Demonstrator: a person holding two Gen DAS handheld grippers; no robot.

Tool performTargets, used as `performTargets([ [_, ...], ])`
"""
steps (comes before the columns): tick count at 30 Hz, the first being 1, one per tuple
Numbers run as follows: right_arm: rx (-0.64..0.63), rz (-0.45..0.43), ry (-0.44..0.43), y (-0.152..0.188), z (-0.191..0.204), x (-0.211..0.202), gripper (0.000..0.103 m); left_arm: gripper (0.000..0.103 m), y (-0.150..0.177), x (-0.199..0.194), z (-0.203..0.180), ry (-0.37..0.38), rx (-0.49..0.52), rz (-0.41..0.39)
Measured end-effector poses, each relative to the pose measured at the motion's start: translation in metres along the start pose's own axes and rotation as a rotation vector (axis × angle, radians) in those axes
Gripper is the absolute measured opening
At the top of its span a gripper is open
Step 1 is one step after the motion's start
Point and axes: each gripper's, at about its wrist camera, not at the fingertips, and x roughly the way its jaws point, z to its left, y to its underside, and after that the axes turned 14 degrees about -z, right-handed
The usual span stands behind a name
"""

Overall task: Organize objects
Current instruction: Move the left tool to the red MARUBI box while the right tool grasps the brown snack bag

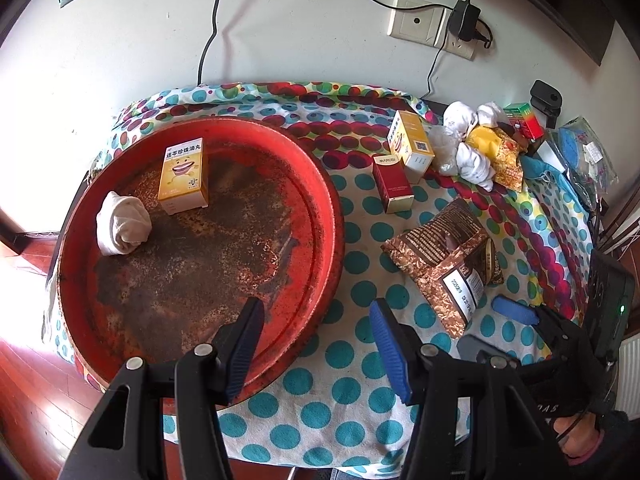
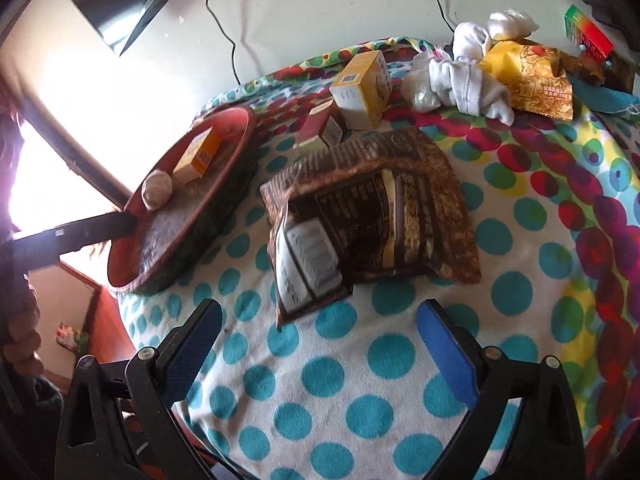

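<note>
Left gripper [image 1: 320,340] and right gripper [image 2: 320,344] are seen released, empty. Wall charger [image 1: 464,18] is shown only by left view; brown snack bag [image 2: 372,224] is shown closer by right view.

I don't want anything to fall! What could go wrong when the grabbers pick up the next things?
The brown snack bag is crinkly and lies flat, so the open right gripper might slip off it or pinch the dotted cloth too. The yellow box and the red box stand close together; reaching for one could knock the other over. The red tray sits near the table's edge, so bumping it may tip it.
</note>
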Motion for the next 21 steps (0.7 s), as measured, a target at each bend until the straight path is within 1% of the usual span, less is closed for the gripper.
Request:
performTargets([
  [5,0.054,-0.020,0.010,-0.014,-0.004,0.015,0.100,0.056,-0.002,0.008,0.000,-0.009,0.000,0.016],
  [10,0.132,-0.061,0.029,-0.031,-0.012,0.030,0.100,0.056,-0.006,0.015,-0.003,-0.013,0.004,0.023],
  [13,0.149,-0.069,0.039,-0.040,-0.012,0.040,0.102,0.056,-0.010,0.019,-0.006,-0.016,0.012,0.024],
  [16,0.123,-0.068,0.064,-0.045,-0.007,0.049,0.102,0.056,-0.015,0.023,-0.009,-0.014,0.013,0.023],
  [18,0.084,-0.066,0.084,-0.047,-0.004,0.052,0.102,0.056,-0.019,0.026,-0.010,-0.018,0.020,0.020],
  [19,0.056,-0.065,0.089,-0.046,-0.001,0.053,0.100,0.056,-0.021,0.028,-0.012,-0.020,0.025,0.020],
  [20,0.015,-0.066,0.100,-0.044,0.003,0.054,0.092,0.056,-0.023,0.030,-0.013,-0.020,0.029,0.021],
  [21,-0.018,-0.066,0.102,-0.044,0.004,0.054,0.088,0.056,-0.025,0.032,-0.015,-0.021,0.036,0.022],
])
